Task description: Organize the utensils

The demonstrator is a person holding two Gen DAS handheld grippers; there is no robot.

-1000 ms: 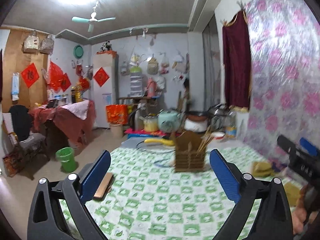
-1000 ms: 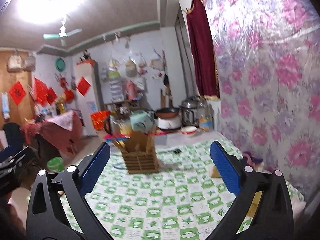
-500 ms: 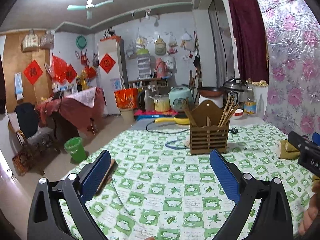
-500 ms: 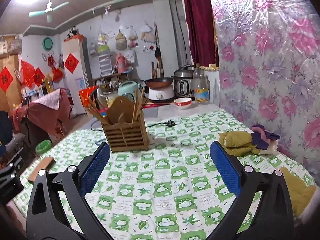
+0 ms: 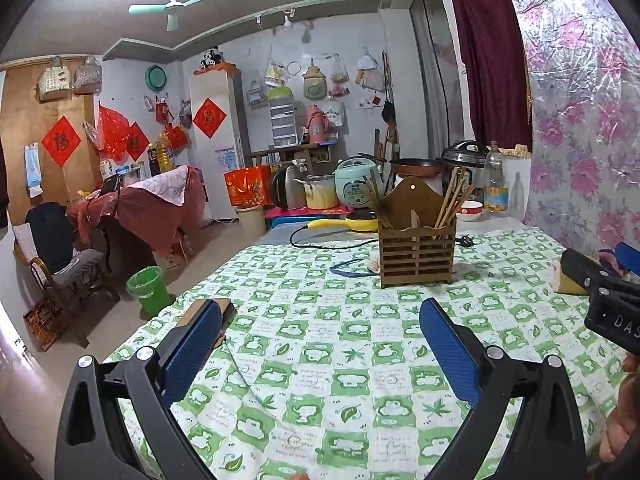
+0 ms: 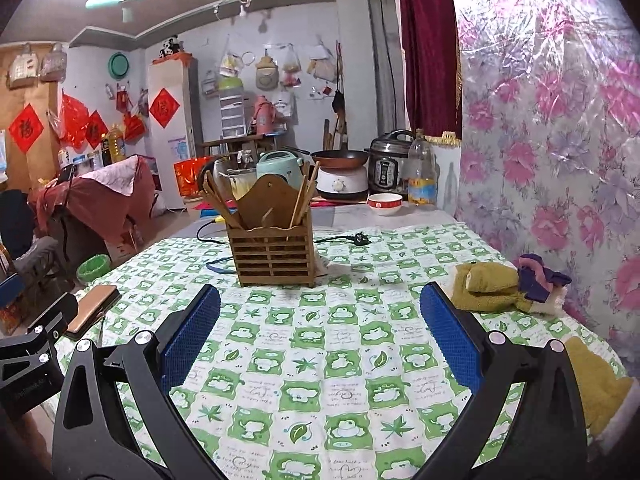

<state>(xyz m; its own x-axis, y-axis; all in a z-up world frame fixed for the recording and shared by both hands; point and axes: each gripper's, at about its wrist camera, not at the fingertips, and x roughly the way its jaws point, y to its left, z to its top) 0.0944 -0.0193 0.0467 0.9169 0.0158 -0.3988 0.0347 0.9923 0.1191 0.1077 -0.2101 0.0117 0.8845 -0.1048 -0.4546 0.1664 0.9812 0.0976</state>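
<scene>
A slatted wooden utensil holder (image 5: 416, 248) stands upright on the green-checked tablecloth (image 5: 340, 360), with several wooden chopsticks (image 5: 452, 200) leaning in it. It also shows in the right wrist view (image 6: 274, 256), with the chopsticks (image 6: 304, 194). My left gripper (image 5: 320, 344) is open and empty, above the cloth, well short of the holder. My right gripper (image 6: 320, 336) is open and empty, in front of the holder. The right gripper's body shows at the right edge of the left wrist view.
A phone (image 6: 94, 310) lies near the table's left edge. Folded yellow cloths and a purple one (image 6: 504, 284) lie by the flowered wall. A black power cord (image 6: 344, 238) and a blue strap run behind the holder. Cookers, a bowl (image 6: 385, 203) and a bottle stand beyond.
Both grippers have tilted down and moved in over the table, so the holder looks nearer and lower. Both jaws stay open and empty.
</scene>
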